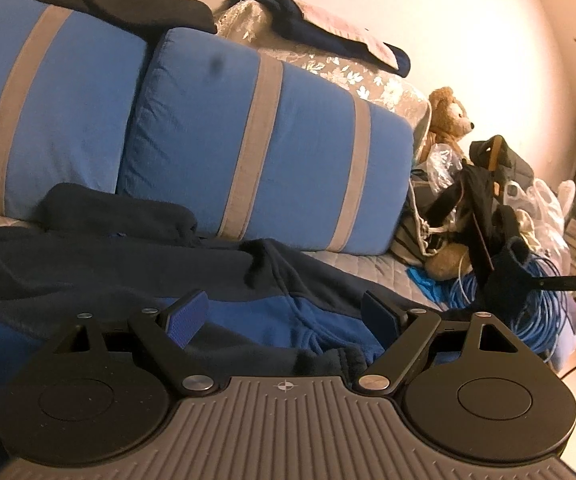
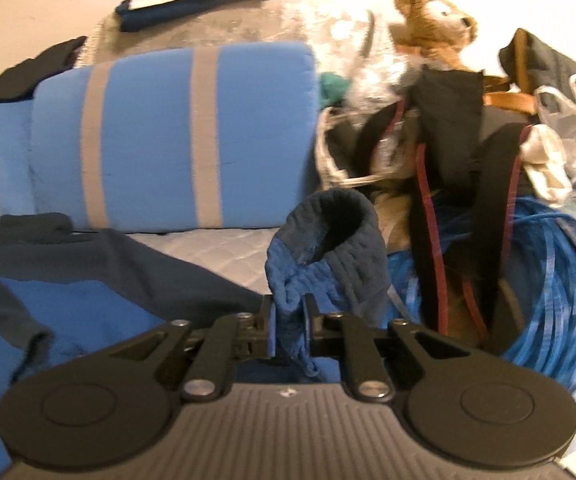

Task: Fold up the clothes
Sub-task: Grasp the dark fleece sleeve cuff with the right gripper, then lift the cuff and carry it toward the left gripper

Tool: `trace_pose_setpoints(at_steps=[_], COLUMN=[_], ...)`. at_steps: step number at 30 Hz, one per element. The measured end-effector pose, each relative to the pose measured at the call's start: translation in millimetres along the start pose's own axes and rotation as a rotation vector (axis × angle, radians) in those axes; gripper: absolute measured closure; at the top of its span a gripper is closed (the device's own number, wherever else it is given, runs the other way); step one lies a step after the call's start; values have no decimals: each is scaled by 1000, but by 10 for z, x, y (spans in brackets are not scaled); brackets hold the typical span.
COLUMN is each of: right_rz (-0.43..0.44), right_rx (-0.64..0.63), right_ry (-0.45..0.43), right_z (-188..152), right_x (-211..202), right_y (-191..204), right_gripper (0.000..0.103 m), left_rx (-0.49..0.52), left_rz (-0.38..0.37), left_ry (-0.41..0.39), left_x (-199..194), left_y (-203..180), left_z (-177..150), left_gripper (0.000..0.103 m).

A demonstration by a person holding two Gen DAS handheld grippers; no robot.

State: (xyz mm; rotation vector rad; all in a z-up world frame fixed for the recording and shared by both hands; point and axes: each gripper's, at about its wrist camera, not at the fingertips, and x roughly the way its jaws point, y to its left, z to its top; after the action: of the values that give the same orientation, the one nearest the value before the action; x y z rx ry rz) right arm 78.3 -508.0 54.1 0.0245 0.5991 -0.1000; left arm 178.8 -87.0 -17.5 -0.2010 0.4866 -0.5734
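1. Left gripper [image 1: 283, 316] hangs spread apart over the jacket [image 1: 127, 272], lower centre of frame.
2. Right gripper [image 2: 290, 330] pinches the jacket's cuff [image 2: 328, 248], centre frame.

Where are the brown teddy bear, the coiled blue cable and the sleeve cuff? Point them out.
brown teddy bear [image 2: 434, 12]: right wrist view, face.
coiled blue cable [image 2: 560, 280]: right wrist view, outer loops.
navy-and-blue sleeve cuff [image 2: 328, 248]: right wrist view, ribbed opening.

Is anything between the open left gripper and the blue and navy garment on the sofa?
Nothing visible. The left gripper is open right over the garment, with only its cloth showing between the fingers. The right gripper is shut on the sleeve cuff, beside the blue cable coil.
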Motion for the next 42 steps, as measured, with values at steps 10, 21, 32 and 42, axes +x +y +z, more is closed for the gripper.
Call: trace_pose_setpoints(at_steps=[10,21,32,42], right_rz=[133,268,323,344], right_rx=[-5,-42,15,-385], right_ry=[28,86,135,157], right_z=[40,-78,-254,-567], right_x=[192,408,597,525], right_y=[579,1199,1149,1245], right_gripper=[90,90,31,26], left_rx=[-34,-13,-23,-34], left_rz=[-9,-20,-40,-58], left_ry=[7,24,42,57], left_x=[10,37,63,99], left_y=[32,-3,-19,-15], left_z=[4,-20,-24,-34], left_gripper=[19,19,19,19])
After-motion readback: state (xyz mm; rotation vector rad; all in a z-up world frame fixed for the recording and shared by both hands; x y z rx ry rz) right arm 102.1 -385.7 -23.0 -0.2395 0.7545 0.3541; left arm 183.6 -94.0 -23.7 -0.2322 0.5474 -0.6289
